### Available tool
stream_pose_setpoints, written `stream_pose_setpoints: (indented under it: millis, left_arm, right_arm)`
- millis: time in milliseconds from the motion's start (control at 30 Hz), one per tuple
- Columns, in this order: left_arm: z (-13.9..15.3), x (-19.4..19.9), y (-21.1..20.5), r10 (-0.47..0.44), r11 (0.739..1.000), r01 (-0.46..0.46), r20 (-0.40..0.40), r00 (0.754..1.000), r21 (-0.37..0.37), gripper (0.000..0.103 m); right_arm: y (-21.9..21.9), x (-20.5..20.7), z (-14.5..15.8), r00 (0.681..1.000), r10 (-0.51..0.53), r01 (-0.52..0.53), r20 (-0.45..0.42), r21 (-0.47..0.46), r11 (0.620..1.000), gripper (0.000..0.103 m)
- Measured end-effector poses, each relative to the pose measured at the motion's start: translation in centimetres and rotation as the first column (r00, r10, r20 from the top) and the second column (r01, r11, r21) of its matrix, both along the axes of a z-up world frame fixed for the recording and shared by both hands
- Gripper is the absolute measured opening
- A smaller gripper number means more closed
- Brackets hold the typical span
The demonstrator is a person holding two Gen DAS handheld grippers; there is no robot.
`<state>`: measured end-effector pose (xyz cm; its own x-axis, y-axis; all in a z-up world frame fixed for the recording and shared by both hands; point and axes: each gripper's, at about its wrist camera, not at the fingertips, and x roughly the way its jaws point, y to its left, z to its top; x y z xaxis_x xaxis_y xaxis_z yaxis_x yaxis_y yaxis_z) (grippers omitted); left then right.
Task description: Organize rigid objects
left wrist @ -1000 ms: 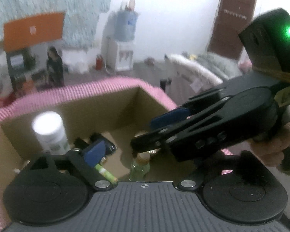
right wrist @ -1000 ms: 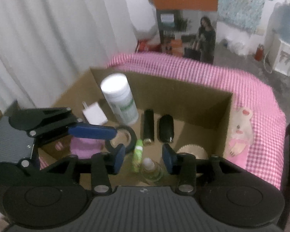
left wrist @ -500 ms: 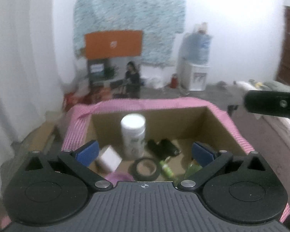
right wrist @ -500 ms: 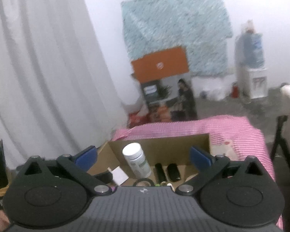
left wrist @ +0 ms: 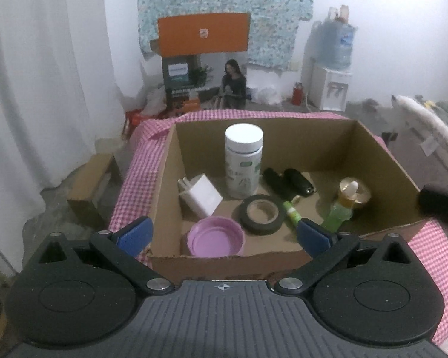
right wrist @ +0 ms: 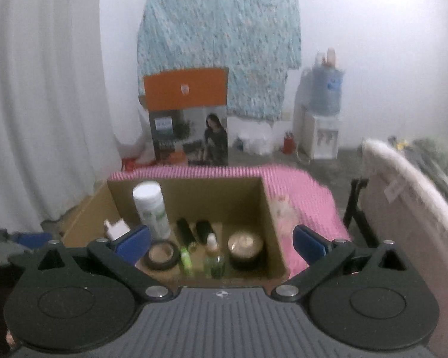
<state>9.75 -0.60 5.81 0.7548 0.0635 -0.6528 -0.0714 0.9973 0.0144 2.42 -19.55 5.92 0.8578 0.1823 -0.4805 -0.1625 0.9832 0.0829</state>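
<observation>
From my left hand-held gripper (left wrist: 223,235), its blue pads spread wide with nothing between them, I look into the cardboard box (left wrist: 382,161) on the pink checked surface (left wrist: 131,179). Left to right inside: a white charger (left wrist: 201,198), a purple lid (left wrist: 215,238) at the near wall, an upright white bottle (left wrist: 244,161), a tape roll (left wrist: 262,213), two dark cases (left wrist: 289,180), a green tube (left wrist: 292,212) and a green dropper bottle (left wrist: 342,208). My right hand-held gripper (right wrist: 221,238) also stands apart and holds nothing.
</observation>
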Motion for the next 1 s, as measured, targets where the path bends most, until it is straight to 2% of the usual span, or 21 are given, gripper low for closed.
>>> stream_pose_setpoints:
  millis: [167,400,1000]
  left_arm:
    - [-0.1,0.0,0.7,0.040,0.999,-0.039,-0.036,0.999,0.003,0.103]
    - [-0.6,0.1,1.1,0.037,0.999,-0.038,-0.071,0.997,-0.005,0.103]
    - [-0.6,0.4,1.4,0.044,0.999,-0.045,-0.087,0.995,-0.002,0.103]
  right_arm:
    - [1.5,1.0,-2.1,0.997,0.003,-0.006,-0.075,-0.034,0.999,0.103]
    - [2.8,2.9,-3.5,0.988,0.022,-0.028,-0.152,-0.035,0.999,0.103]
    - [2.7,4.0,-4.0,0.977,0.033,-0.035,-0.210,-0.010,0.999,0.103]
